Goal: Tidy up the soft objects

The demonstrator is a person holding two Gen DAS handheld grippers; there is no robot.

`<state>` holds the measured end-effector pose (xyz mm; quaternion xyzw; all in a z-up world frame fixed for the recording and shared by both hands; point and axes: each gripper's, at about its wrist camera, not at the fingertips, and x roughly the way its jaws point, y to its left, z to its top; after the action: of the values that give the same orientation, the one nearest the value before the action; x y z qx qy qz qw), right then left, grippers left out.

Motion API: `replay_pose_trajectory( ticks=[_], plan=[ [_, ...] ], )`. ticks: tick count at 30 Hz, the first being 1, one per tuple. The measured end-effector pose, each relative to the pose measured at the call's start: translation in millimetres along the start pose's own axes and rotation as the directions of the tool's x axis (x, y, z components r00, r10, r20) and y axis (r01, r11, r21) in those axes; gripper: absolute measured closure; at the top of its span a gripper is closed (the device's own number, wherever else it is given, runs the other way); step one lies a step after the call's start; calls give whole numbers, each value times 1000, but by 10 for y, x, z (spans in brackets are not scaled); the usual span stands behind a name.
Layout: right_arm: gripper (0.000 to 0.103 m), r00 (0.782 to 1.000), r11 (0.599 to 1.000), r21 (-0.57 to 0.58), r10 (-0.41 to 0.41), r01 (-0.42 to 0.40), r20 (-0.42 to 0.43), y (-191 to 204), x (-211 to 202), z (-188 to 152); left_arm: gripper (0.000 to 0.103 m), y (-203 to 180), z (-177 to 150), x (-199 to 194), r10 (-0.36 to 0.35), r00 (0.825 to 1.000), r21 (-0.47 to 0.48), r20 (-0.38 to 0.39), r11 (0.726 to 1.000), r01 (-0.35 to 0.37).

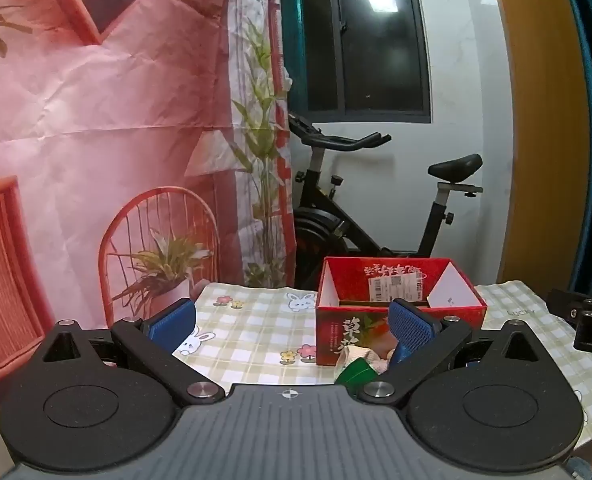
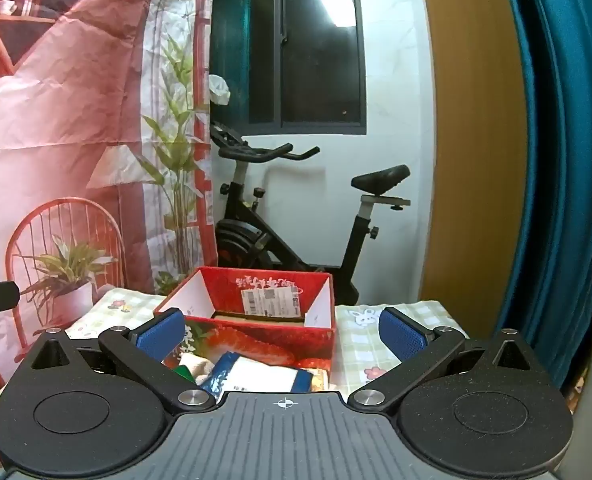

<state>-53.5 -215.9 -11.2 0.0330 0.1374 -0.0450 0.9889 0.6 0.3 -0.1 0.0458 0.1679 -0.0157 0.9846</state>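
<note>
Checked tablecloth (image 1: 256,328) bears red box (image 2: 256,336); both grippers (image 1: 292,328) (image 2: 282,334) gape

The left tongs (image 1: 292,326) stand wide apart over a bare stretch of the checked surface (image 1: 256,328), with free room ahead to its far edge. To their right the red box (image 1: 400,308) blocks the way; its top is open, giving a way in from above. Small soft things (image 1: 362,362) lie piled against its near wall. The right tongs (image 2: 282,336), also spread wide, face that same box (image 2: 252,320), with the pile (image 2: 252,374) between the fingers. Free surface (image 2: 356,352) lies right of the box. Beyond the far edge stands an exercise bike (image 2: 296,216); a printed backdrop (image 1: 96,140) closes the left.
</note>
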Motion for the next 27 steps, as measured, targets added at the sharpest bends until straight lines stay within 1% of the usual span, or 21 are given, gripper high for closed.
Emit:
replay_pose_trajectory(
  ticks=[2,3,4,5,12,15,27],
  plan=[
    [0,1000,1000,8,2,-2,2,0,-1,-2,0,2,4,19,-7,1000,2,1,1000,7],
    [0,1000,1000,7,2,-2,2,0,-1,-3,0,49,3,36,-5,1000,-14,-1,1000,5],
    [0,1000,1000,7,3,-3,2,-1,-1,-3,0,55,2,40,-5,1000,-10,8,1000,5],
    [0,1000,1000,5,2,-2,3,-3,0,-4,0,41,-13,-10,1,999,0,39,1000,-1],
    [0,1000,1000,4,6,-6,5,-13,-19,1,0,71,-27,-28,7,999,-2,31,1000,-7],
    [0,1000,1000,3,4,-4,5,-3,-5,-7,0,18,-18,-5,18,1000,5,24,1000,-18],
    [0,1000,1000,1,4,-4,-1,-3,-8,-1,0,19,-37,-9,19,1000,7,20,1000,-19]
  ],
)
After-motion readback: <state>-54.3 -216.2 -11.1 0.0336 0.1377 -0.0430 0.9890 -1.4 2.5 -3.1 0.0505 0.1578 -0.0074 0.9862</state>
